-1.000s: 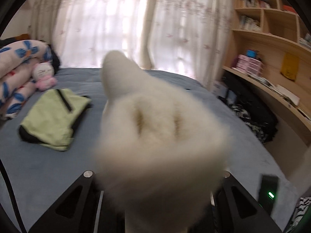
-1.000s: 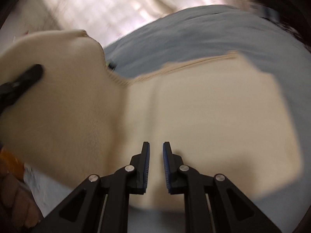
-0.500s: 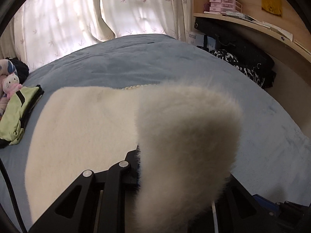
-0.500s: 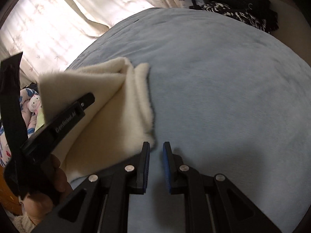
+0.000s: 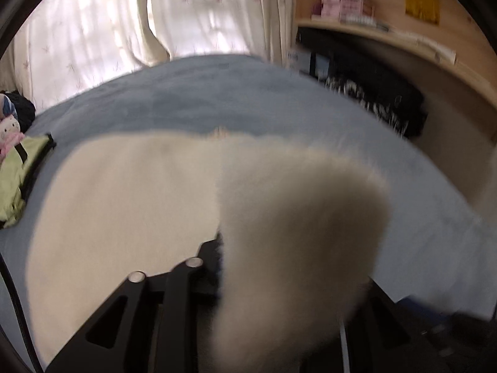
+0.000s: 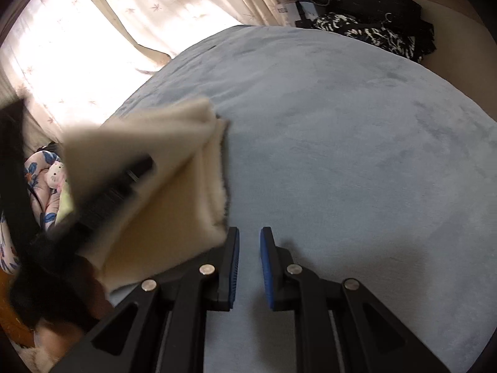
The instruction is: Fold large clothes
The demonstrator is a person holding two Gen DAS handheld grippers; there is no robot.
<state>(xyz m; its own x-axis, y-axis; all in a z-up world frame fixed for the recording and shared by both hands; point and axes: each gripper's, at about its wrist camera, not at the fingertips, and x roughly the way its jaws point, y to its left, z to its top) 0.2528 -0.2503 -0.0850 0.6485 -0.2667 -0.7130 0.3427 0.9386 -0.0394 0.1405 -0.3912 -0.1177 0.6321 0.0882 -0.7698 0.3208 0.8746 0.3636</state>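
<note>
**A:** What differs from half a second back?

**B:** Not much in layout. The left-wrist view has gone blurrier, and the raised flap of the cream fleece garment hangs a little lower and more to the right of the left gripper. In the right-wrist view the garment edge now reaches the left finger of the right gripper, where before it lay slightly apart.

**B:** The left gripper is clenched on that fleece flap; only its left finger shows, the other is buried under the pile.

**A:** And the right one?

**B:** Released, grasping nothing. Its blue ribbed pads stand apart with bare blue-grey bedspread between and ahead of them.

**A:** Where does the garment lie?

**B:** Spread flat on the bedspread ahead and to the left of the left gripper, one layer lifted into a rounded, fuzzy lobe. From the right gripper it sits to the left, doubled into soft layers.

**A:** Textures?

**B:** Long fluffy pile on the fleece; short, velvety nap on the bedspread. Far left of the left gripper lies a smooth lime-green jacket with black trim, and a plush cat toy. Sheer leaf-print curtains hang beyond.
</note>
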